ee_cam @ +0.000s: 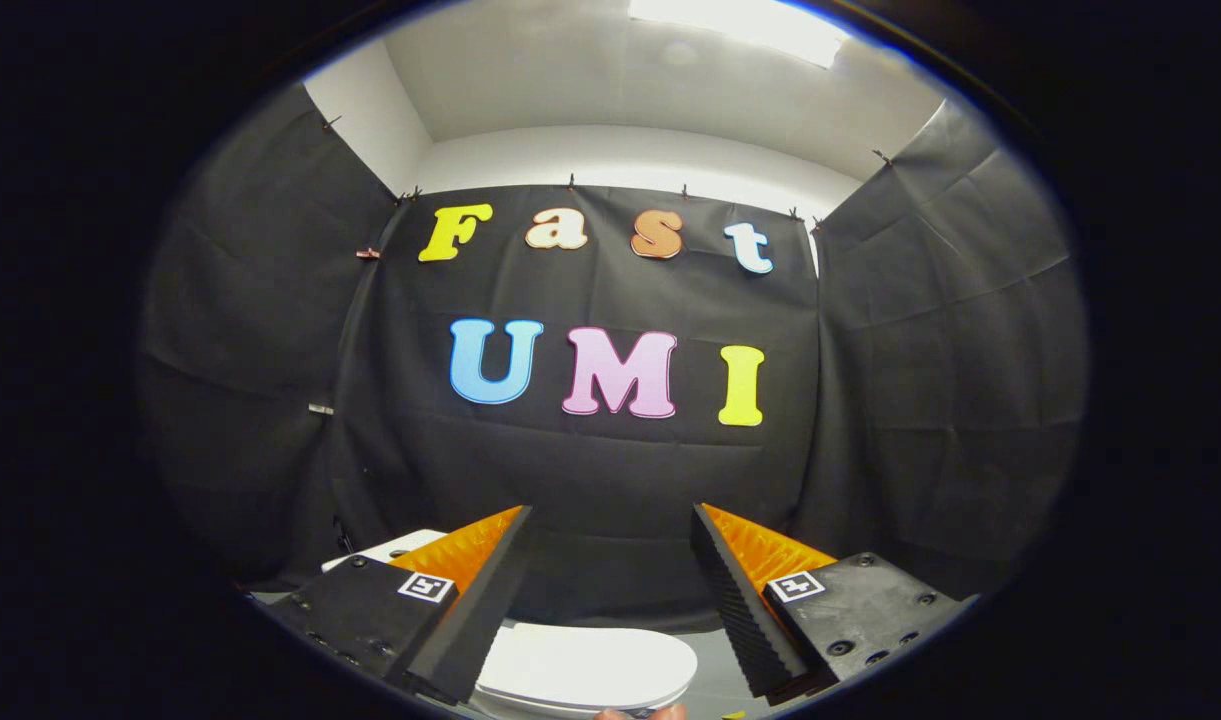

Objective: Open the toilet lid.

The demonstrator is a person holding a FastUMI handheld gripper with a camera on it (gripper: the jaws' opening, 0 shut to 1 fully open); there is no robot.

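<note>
The white toilet lid (585, 665) lies flat and closed, low down between and below my two fingers. My gripper (610, 525) is open, held above the lid and pointing at the black cloth wall, with nothing between its fingers. A sliver of a hand (642, 713) shows just under the lid's near edge.
Black cloth walls (610, 470) close in the booth ahead and on both sides. A white box-like corner (395, 548), perhaps the tank, peeks out behind the left finger. A pale floor strip (715, 680) lies right of the lid.
</note>
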